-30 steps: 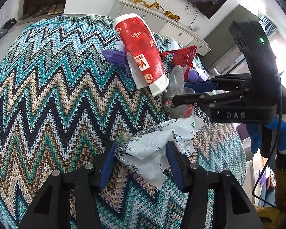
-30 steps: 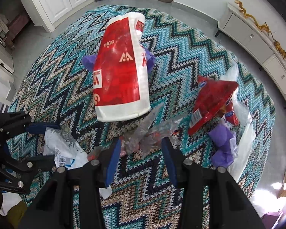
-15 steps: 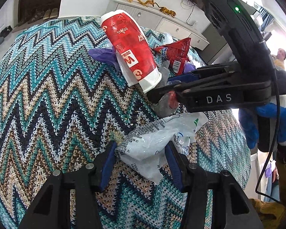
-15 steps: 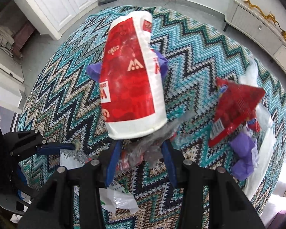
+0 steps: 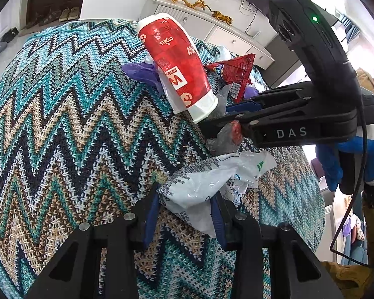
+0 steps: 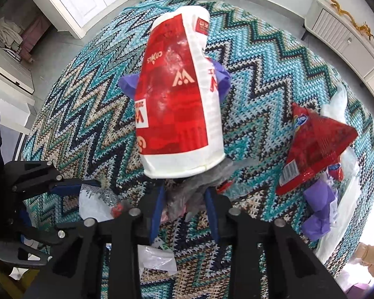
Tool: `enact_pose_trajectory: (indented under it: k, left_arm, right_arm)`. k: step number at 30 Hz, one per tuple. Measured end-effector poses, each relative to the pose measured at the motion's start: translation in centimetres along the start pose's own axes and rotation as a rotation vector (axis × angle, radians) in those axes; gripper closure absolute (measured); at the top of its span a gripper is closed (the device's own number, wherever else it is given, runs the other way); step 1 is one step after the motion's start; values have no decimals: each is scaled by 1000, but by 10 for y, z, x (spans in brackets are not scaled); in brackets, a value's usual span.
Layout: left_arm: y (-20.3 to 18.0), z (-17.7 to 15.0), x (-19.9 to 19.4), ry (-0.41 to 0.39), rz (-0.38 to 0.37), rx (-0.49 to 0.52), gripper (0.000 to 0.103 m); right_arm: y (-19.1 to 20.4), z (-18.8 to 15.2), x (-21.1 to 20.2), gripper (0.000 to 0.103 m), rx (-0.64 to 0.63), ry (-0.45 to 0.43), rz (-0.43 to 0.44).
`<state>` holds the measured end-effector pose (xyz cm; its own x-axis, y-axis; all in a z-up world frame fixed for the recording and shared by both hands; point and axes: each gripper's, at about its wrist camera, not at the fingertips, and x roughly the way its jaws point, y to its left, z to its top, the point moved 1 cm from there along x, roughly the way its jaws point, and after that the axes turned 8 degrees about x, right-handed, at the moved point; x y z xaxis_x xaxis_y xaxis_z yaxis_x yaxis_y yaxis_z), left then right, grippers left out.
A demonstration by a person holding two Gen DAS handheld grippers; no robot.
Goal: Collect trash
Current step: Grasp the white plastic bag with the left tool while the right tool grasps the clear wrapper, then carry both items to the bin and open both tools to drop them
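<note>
My left gripper (image 5: 185, 206) is shut on a crumpled white plastic wrapper (image 5: 207, 182) on the zigzag cloth. My right gripper (image 6: 185, 204) is shut on a clear crinkled plastic wrapper (image 6: 187, 196) with red bits; it shows from the side in the left wrist view (image 5: 224, 137). A red and white paper cup (image 6: 177, 114) lies on its side just beyond the right fingers, touching the clear plastic; it also shows in the left wrist view (image 5: 179, 67). The left gripper shows at the left edge of the right wrist view (image 6: 82, 194).
A red snack bag (image 6: 314, 144), purple gloves (image 6: 316, 211) and a white plastic bag (image 6: 346, 199) lie to the right. A purple glove (image 5: 142, 72) sticks out under the cup. A white sideboard (image 5: 212, 30) stands beyond the round table (image 5: 49, 124).
My right gripper has moved forward with the clear wrapper, up against the cup's base. My left gripper stays shut on the white wrapper, almost still.
</note>
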<state>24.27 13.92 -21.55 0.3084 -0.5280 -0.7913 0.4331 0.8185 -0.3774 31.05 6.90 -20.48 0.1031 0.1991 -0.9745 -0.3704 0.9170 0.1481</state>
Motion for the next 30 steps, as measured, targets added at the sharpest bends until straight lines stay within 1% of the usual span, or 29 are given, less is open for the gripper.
enact_pose_trajectory:
  k: [1, 4, 7, 10, 15, 19, 24, 28, 30]
  left_arm:
    - [2, -1, -2, -1, -2, -5, 72]
    - [8, -4, -5, -3, -13, -18, 76]
    - [12, -6, -6, -5, -17, -24, 79]
    - [15, -8, -8, -7, -25, -32, 80]
    - [20, -14, -11, -11, -45, -50, 82]
    - [25, -18, -14, -15, -58, -59, 82]
    - [30, -23, -14, -19, -66, -63, 83]
    - [34, -27, -15, -22, -79, -75, 83]
    - [33, -29, -17, -24, -86, -79, 83]
  right_arm:
    - [-1, 1, 0, 80, -4, 1, -1]
    - [-1, 3, -2, 83, -15, 7, -6]
    - [0, 5, -5, 89, -29, 8, -13]
    - [4, 5, -6, 92, -42, 11, -21]
    - [9, 7, -7, 93, -70, 19, -47]
    - [6, 0, -16, 94, -71, 9, -67]
    - [2, -10, -26, 95, -86, -5, -94]
    - [0, -28, -37, 96, -113, -19, -121]
    - [-3, -30, -41, 96, -118, -26, -127]
